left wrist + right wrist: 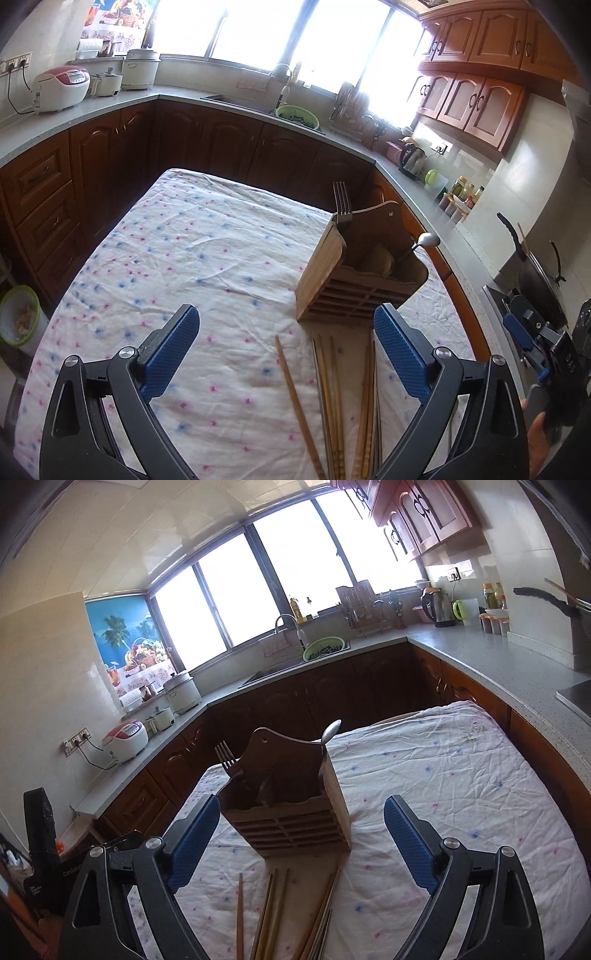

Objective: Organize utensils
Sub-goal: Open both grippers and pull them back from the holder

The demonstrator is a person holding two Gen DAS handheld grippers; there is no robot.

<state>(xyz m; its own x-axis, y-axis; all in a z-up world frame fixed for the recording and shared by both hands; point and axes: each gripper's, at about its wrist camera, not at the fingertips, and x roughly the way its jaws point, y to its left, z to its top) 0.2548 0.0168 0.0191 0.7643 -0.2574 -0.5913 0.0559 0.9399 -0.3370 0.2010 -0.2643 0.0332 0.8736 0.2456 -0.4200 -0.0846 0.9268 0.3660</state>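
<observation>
Chopsticks [328, 406] lie loose on the cloth-covered table [184, 258], fanned just in front of the wooden utensil holder [354, 273], so you can likely take them one at a time. Holder already carries a fork [341, 206] on one side and a spoon [428, 240] on the other, both standing handle-down. Your left gripper [286, 354] is spread wide and empty, hovering over the chopsticks. Your right gripper [301, 843] is equally wide, empty, framing the holder without touching it.

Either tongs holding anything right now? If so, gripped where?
Nothing held. Left tongs and right tongs are both open and empty; the chopsticks lie loose on the tablecloth.
</observation>
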